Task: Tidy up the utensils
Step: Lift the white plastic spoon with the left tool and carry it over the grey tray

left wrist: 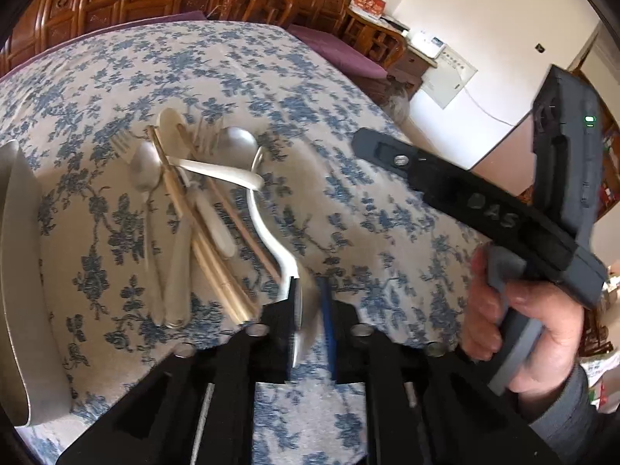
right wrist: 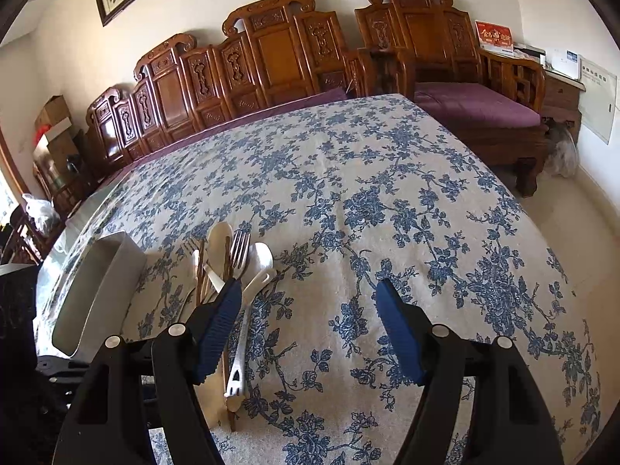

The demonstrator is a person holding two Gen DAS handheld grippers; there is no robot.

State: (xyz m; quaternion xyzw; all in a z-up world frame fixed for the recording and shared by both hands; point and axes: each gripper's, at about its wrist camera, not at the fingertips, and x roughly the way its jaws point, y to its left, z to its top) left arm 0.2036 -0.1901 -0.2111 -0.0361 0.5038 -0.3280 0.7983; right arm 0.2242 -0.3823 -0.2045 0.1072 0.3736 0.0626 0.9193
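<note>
From the left wrist view: left gripper (left wrist: pixel 310 321) clamping with narrow jaws on the handle end of a silver spoon (left wrist: pixel 237 148), bowl of it lying far out in the utensil pile (left wrist: pixel 197 201), curved handle running back to the blue pads; pile resting on the table (left wrist: pixel 348 97) under a blue-flowered cloth, made up of forks, spoons, a white ladle-shaped spoon and pale chopsticks crossing one another; grey tray (left wrist: pixel 23 271) sitting just left of the pile; right gripper (left wrist: pixel 445 178) hovering over the table's right side, gripped by a hand (left wrist: pixel 515 329) in a grey sleeve. From the right wrist view: right gripper (right wrist: pixel 306 329) standing with jaws wide, nothing between them; pile (right wrist: pixel 228 263) lying just beyond the left pad (right wrist: pixel 217 329), a white slotted utensil (right wrist: pixel 242 333) stretching back beside it; tray (right wrist: pixel 97 290) lying left of the pile; carved wooden chairs (right wrist: pixel 279 50) lining the wall behind
</note>
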